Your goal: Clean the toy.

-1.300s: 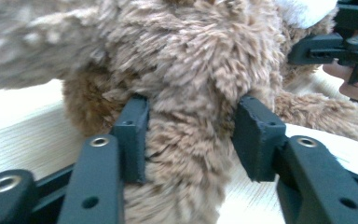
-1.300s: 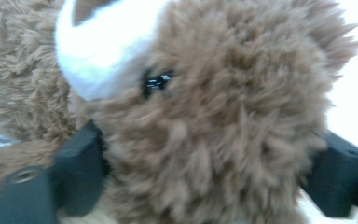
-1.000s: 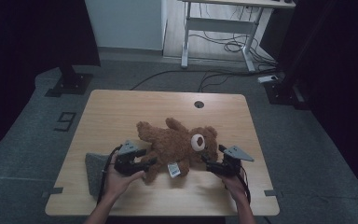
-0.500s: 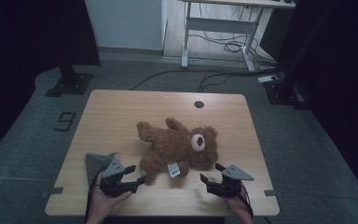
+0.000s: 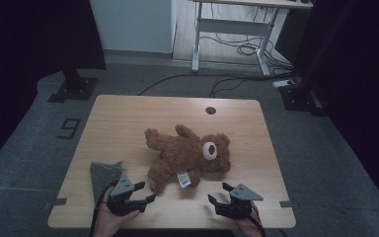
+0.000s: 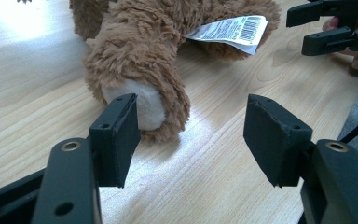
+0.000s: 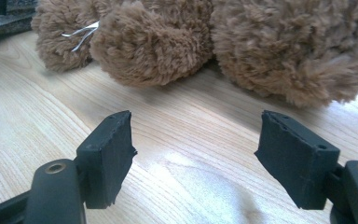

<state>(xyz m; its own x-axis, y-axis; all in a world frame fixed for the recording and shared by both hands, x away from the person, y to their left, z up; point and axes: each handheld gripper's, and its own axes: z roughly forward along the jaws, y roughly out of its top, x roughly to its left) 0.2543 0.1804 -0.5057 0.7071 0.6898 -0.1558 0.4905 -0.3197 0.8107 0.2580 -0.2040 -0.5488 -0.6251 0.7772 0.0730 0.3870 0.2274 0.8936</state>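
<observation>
Lying on its back mid-tabletop [image 5: 128, 118] in the high view, the teddy bear [image 5: 190, 155] is sitting betw. both tools; left tool [image 5: 137, 193] and right tool [image 5: 216, 201] are hanging near the front edge, a grey cloth [image 5: 102, 174] beside the left one. In the left gripper view the jaws are standing apart, empty, just short of the bear's foot [image 6: 142, 105], label [image 6: 230, 30] beyond. In the right gripper view the jaws have just been closing, nothing betw. them, fur well ahead. Prob. best: be centring on a limb before squeezing.
</observation>
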